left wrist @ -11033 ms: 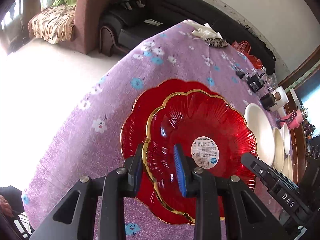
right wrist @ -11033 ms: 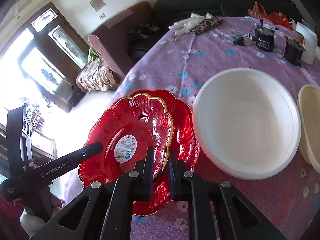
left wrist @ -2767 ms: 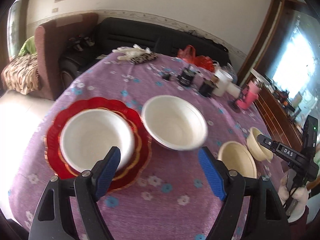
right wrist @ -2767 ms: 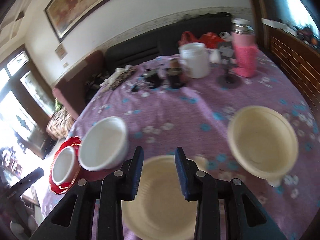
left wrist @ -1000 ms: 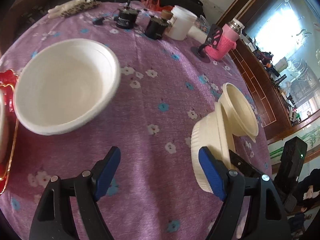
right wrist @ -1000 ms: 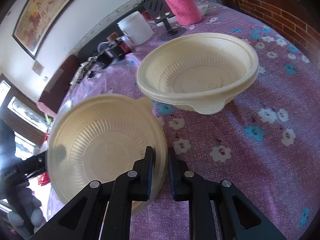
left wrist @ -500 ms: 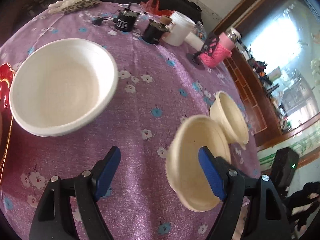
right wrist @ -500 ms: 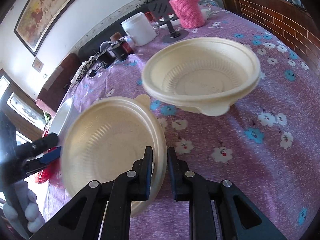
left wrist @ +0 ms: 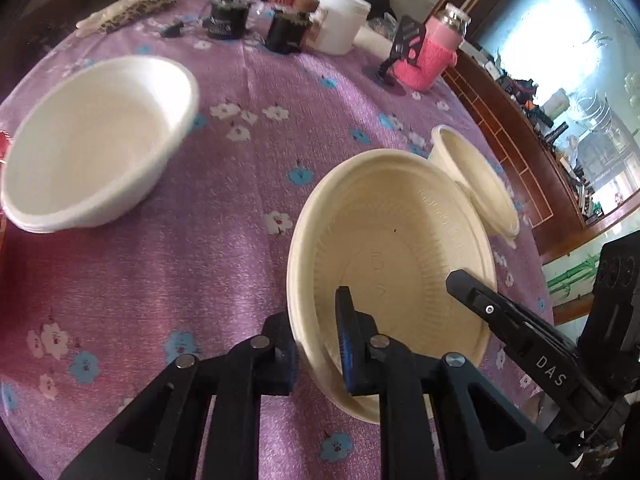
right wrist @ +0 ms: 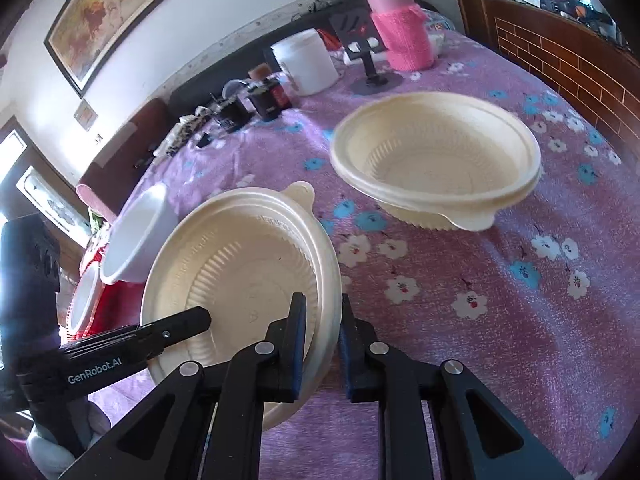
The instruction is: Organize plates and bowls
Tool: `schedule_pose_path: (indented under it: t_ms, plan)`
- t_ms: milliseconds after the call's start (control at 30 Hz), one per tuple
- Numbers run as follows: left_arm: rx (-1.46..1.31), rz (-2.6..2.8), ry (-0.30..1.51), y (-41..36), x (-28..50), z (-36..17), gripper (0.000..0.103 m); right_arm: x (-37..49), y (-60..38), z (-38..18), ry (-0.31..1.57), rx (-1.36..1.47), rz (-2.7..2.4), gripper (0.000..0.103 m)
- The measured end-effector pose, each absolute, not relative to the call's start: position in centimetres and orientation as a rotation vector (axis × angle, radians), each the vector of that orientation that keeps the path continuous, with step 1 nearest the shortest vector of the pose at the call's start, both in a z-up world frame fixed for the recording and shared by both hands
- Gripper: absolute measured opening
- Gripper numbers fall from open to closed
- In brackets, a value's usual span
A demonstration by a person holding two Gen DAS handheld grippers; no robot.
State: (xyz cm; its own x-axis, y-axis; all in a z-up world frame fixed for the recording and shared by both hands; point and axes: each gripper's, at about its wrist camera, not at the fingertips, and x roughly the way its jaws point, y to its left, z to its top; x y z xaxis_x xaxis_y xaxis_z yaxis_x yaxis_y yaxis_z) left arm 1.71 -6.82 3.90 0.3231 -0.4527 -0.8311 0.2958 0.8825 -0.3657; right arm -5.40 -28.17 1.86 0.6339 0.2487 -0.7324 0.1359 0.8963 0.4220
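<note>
Both tongs, left point(left wrist: 316, 344) and right point(right wrist: 322, 336), clench the cream bowl point(left wrist: 392, 240); its underside hidden

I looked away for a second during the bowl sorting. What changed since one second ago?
The left gripper has just closed on the near rim of the cream bowl, which the right gripper already held by its rim and has tilted up, so both now grip it. The white bowl and second cream bowl stayed on the purple tablecloth.
</note>
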Motion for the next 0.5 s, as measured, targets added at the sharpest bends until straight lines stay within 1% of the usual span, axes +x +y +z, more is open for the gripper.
schedule_pose_path:
  t_ms: [167,267,500]
  plan:
    - [-0.201,-0.439,1.068,-3.2,1.0,6.6,0.015,-4.8,-26.0,3.9,0.856,0.483,0.124,0.015]
    - [-0.246,-0.378,1.02,0.5,0.5,8.1,0.015,-3.7,-23.4,5.6,0.837,0.467,0.18,0.015]
    - [-0.339,-0.178,0.929,11.2,0.2,10.7,0.016,-0.2,-13.0,8.9,0.813,0.356,0.358,0.016]
